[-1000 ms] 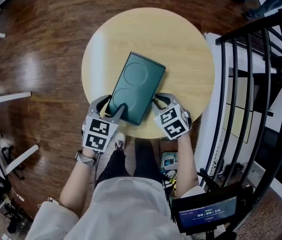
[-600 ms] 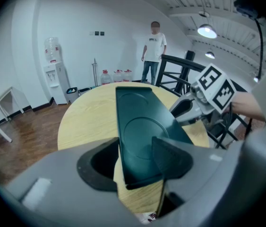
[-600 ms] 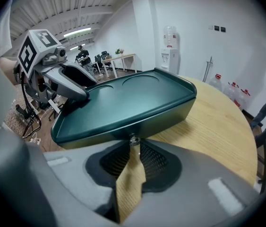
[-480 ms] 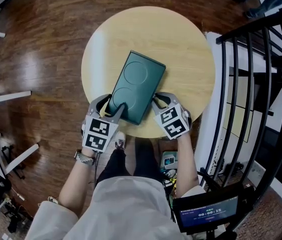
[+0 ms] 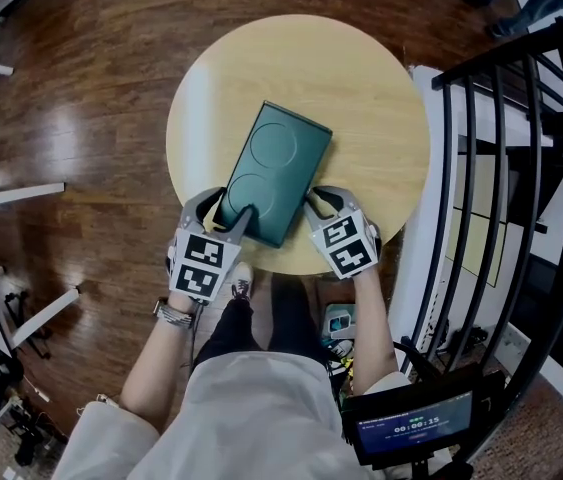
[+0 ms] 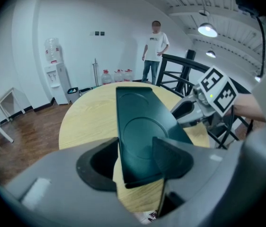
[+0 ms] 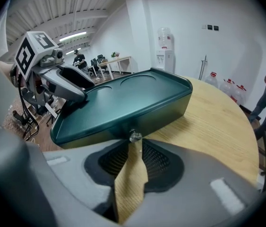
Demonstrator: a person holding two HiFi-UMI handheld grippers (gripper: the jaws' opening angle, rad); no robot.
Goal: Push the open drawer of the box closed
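Box (image 5: 271,173) of dark green is seen lying aslant on the near half of a round wooden table (image 5: 361,88), its near end close to the table's edge; two shallow round hollows are pressed into its lid. A small metal knob (image 7: 134,136) is set in the long side on the person's right, towards the near end; that side is seen as one even face, and whether the drawer stands proud of it cannot be told.

The right gripper (image 5: 321,200) is held against that long side; its jaws are set narrowly apart and are opening, with the knob just at their tips and between them; bare table is seen through the gap below.

The left gripper (image 5: 223,208) is placed at the box's near left corner with its jaws held wide; one jaw lies beside the left long side, the other is laid over the lid, and the corner is taken in between them; no squeeze on the box can be made out.

Dark wooden floor (image 5: 81,98) is seen around the table; a black railing (image 5: 501,168) stands to the right; across the room a person (image 6: 154,46) is standing near a white wall.
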